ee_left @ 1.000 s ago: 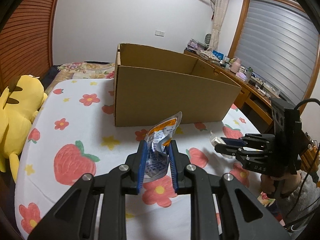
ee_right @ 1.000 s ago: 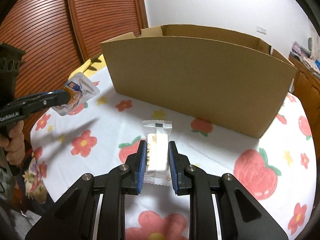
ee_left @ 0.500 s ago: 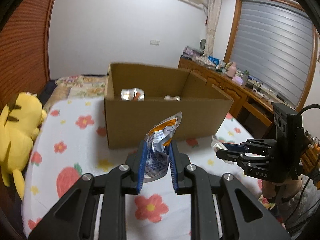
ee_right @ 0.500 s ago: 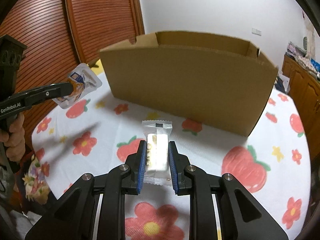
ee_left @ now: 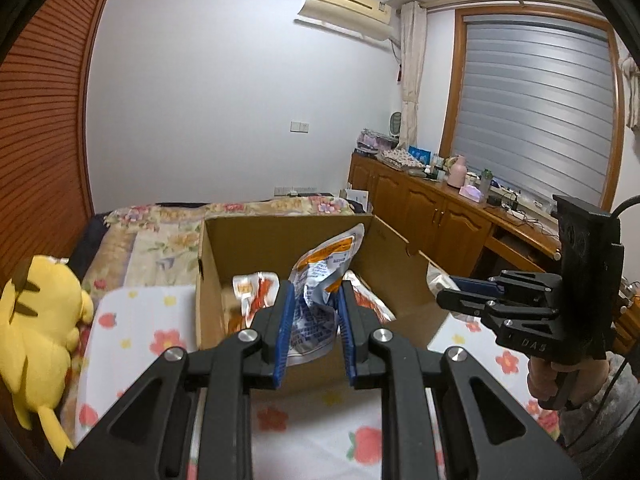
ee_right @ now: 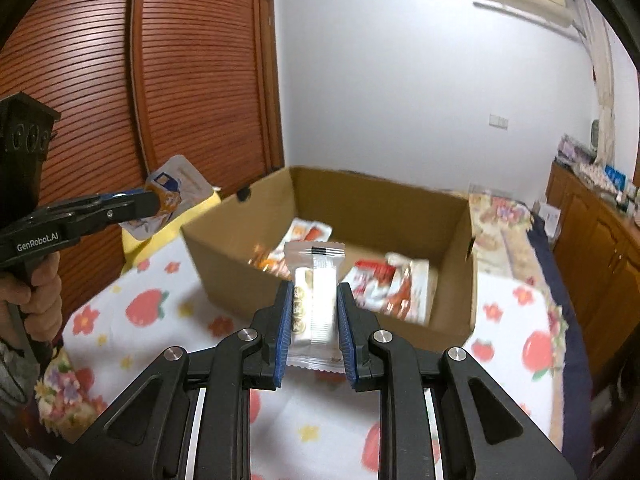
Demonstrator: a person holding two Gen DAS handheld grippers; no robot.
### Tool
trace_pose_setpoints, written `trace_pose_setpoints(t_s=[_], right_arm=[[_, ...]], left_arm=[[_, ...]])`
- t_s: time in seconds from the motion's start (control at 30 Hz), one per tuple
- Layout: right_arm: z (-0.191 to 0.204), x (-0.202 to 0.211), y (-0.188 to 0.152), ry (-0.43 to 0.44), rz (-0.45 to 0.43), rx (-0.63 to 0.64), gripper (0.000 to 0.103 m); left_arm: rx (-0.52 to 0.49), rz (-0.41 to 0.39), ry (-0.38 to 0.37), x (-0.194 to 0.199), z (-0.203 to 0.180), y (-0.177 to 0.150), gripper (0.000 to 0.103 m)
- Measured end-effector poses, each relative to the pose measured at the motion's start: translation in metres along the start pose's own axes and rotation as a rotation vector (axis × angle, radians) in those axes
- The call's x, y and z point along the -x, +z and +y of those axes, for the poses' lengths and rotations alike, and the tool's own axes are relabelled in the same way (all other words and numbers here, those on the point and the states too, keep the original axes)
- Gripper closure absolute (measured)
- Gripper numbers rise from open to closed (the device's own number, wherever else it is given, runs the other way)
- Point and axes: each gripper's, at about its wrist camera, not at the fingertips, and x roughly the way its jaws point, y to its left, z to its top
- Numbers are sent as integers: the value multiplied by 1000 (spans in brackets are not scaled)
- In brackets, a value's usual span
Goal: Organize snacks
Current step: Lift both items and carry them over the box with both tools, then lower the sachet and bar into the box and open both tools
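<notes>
L gripper (ee_left: 313, 332) has its jaws clamped on a crumpled silver-and-orange snack pouch (ee_left: 320, 292), held up in air just short of the cardboard box (ee_left: 280, 236). R gripper (ee_right: 313, 332) has jaws clamped on a clear-wrapped snack bar (ee_right: 314, 304), also in air, near side of the box, wrapper standing upright between the blue pads (ee_right: 283, 332). Box sits open-topped on a bed w/ strawberry-and-flower sheet (ee_right: 132, 320); several red/orange snack packs (ee_right: 392, 288) lie inside on its floor. Yellow plush toy (ee_left: 36, 320) lies at the bed's left edge. A hand (ee_right: 38, 292) grips the L gripper's handle.
</notes>
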Motion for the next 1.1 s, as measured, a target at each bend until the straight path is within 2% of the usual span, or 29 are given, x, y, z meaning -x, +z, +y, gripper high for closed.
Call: trace_pose_setpoints(t_s=[0.47,0.73,1.0,1.1], right_arm=[[-46,-69,26,4,7,-27,83],[-56,-87,19,19,22,-48,81],[-55,-95,14,9,43,-50,80],[-53,-97,13,-8,52,-45,71]], left_arm=[[9,28,-11,-71,17,21,84],[19,56,6,-101,18,17,84],[11,88,44,-114,14,10,83],[13,93,59,-115,14,6,82]])
